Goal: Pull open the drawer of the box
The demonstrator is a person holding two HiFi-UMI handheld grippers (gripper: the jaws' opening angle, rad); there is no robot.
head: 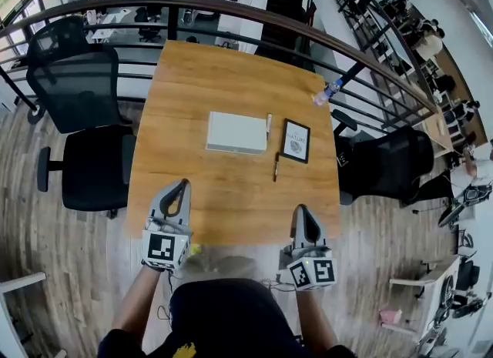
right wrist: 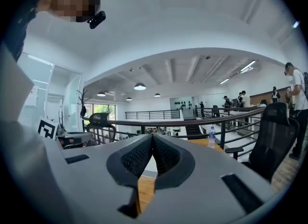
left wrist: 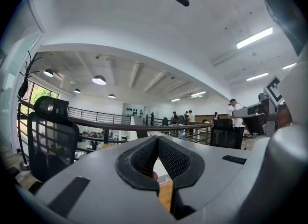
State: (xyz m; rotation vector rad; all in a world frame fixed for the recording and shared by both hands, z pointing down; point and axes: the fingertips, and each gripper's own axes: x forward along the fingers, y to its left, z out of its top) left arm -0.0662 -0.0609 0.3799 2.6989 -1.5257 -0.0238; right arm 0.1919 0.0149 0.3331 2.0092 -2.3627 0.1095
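Closest in the head view: a dark-clothed torso (head: 231, 318) and two forearms (head: 142, 295), each hand holding tongs over the near edge of the wooden counter (head: 231, 202). Left tongs (head: 182, 185) pressed shut and empty, well short of the box and off to its left. Right tongs (head: 303, 210) likewise shut and empty, short of the box and off to its right. White box (head: 236, 132) lying flat at mid-counter, touched by nothing. Just right of the box a white marker (head: 268, 123), then a black-framed card (head: 296, 140); a dark pen (head: 276, 166) on the near side of the box's right corner. Clear bottle (head: 326, 92) beyond the box to the right, at the counter's far corner.

Left gripper view: ribbed black pads meeting at the tip, nothing between them; railing (left wrist: 120, 125) and a black mesh chair (left wrist: 48, 136) behind.

Right gripper view: pads closed tip to tip on nothing, counter wood showing below.
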